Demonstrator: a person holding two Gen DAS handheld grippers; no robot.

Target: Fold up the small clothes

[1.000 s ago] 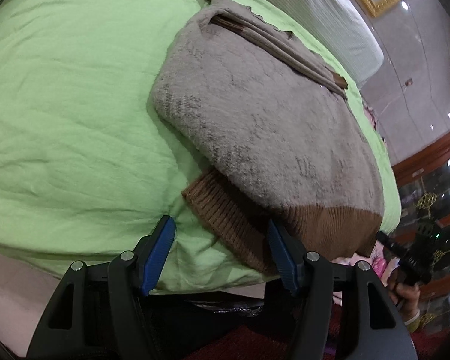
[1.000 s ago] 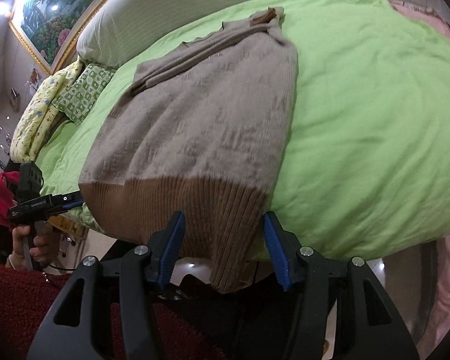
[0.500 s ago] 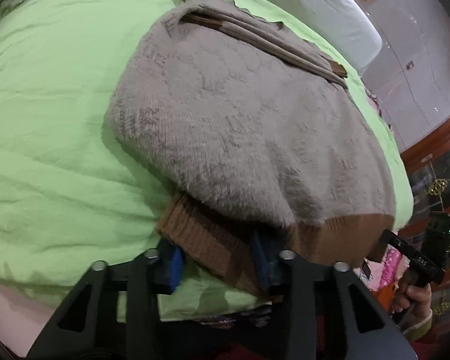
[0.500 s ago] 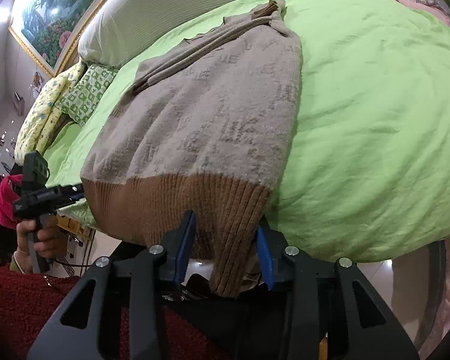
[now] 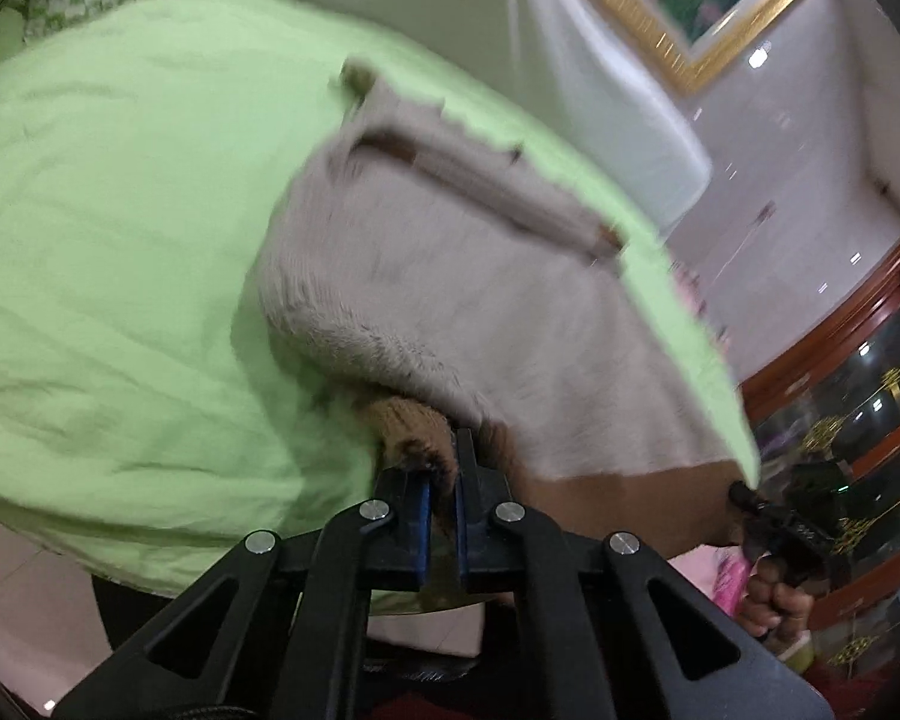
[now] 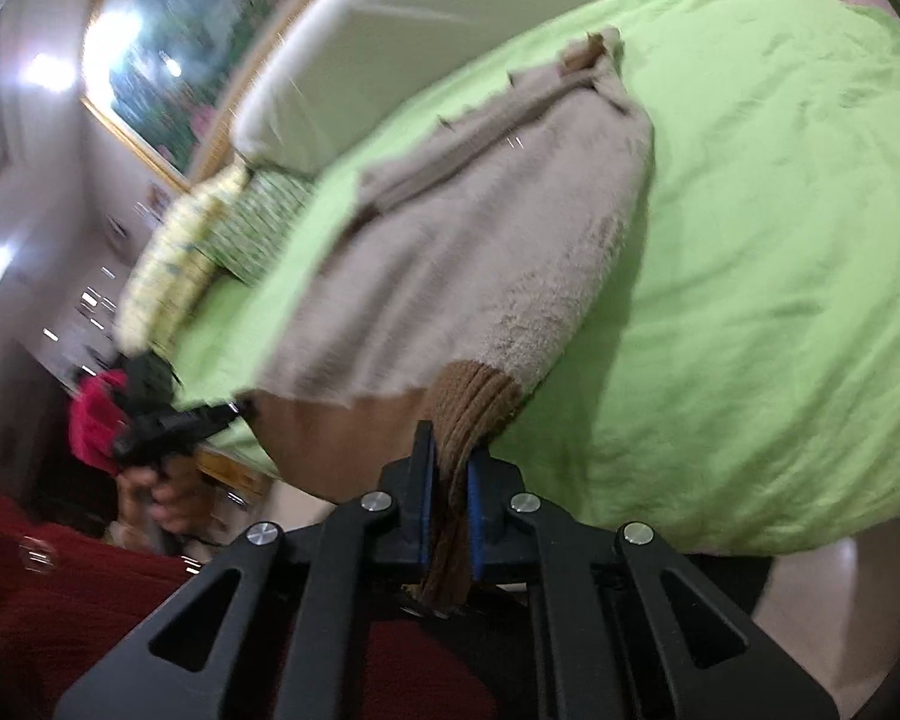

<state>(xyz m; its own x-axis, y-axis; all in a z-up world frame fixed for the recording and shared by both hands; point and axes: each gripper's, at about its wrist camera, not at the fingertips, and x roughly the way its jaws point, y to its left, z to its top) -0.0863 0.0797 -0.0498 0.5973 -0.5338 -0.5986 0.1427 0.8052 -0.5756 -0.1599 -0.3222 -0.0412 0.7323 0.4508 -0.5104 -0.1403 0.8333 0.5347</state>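
Note:
A beige knit sweater (image 5: 486,276) with a brown ribbed hem lies on a light green bedspread (image 5: 102,252), its sleeves folded across the far end. My left gripper (image 5: 441,480) is shut on the hem's left corner (image 5: 414,426) and holds it lifted off the bed. My right gripper (image 6: 450,468) is shut on the hem's right corner (image 6: 474,402), also lifted. The sweater (image 6: 480,240) stretches away from both grippers. Each gripper shows in the other's view, the right one (image 5: 774,516) and the left one (image 6: 168,426). Both views are blurred.
A white headboard cushion (image 5: 510,60) and a gold-framed painting (image 6: 174,60) stand behind the bed. Patterned pillows (image 6: 198,252) lie at the bed's head. A wooden glass cabinet (image 5: 858,408) stands to the side. The bed's near edge drops to a pale floor (image 6: 822,576).
Both grippers have closed on the brown hem corners and lifted them. The near part of the sweater has risen off the bedspread.

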